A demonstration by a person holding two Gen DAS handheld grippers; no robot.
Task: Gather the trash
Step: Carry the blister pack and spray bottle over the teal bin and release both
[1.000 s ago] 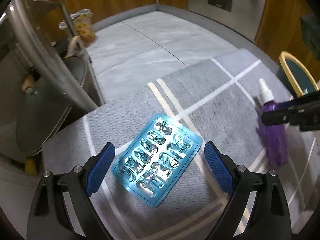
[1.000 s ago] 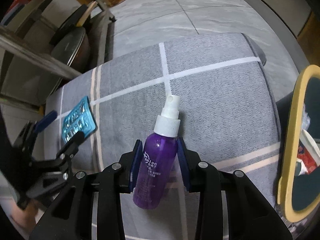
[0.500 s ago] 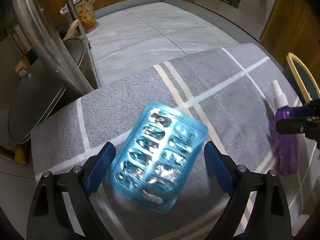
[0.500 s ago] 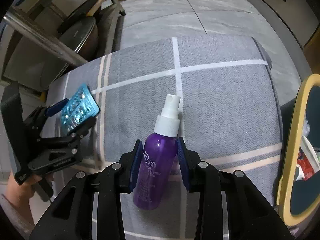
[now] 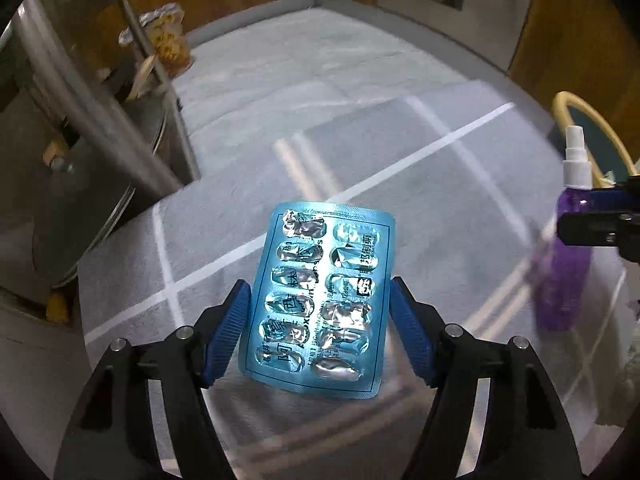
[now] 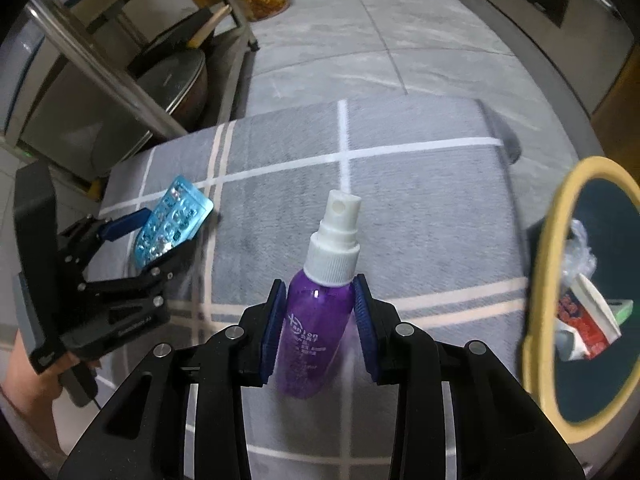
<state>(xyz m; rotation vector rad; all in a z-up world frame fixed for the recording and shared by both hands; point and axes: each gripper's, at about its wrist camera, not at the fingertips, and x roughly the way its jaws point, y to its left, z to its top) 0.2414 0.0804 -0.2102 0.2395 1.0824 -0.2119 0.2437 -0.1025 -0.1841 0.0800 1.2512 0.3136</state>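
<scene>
Item: blister pack (image 5: 320, 304), blue foil, pockets look spent. Held edgewise in the left claw (image 5: 320, 334), whose jaws have just been closing onto its long sides; long axis runs away from the claw, far end tilted up off the grey checked worktop (image 6: 420, 208).

Item: purple spray bottle (image 6: 316, 320), clamped at the body by the right claw (image 6: 318, 328), nozzle pointing far.

Destination, judged: yellow-rimmed bin (image 6: 538, 280) at right, already holding wrappers. Right claw is nearer; left must cross the worktop.

Unclear: bin's near rim cut off; whether the bottle clears the cloth.
</scene>
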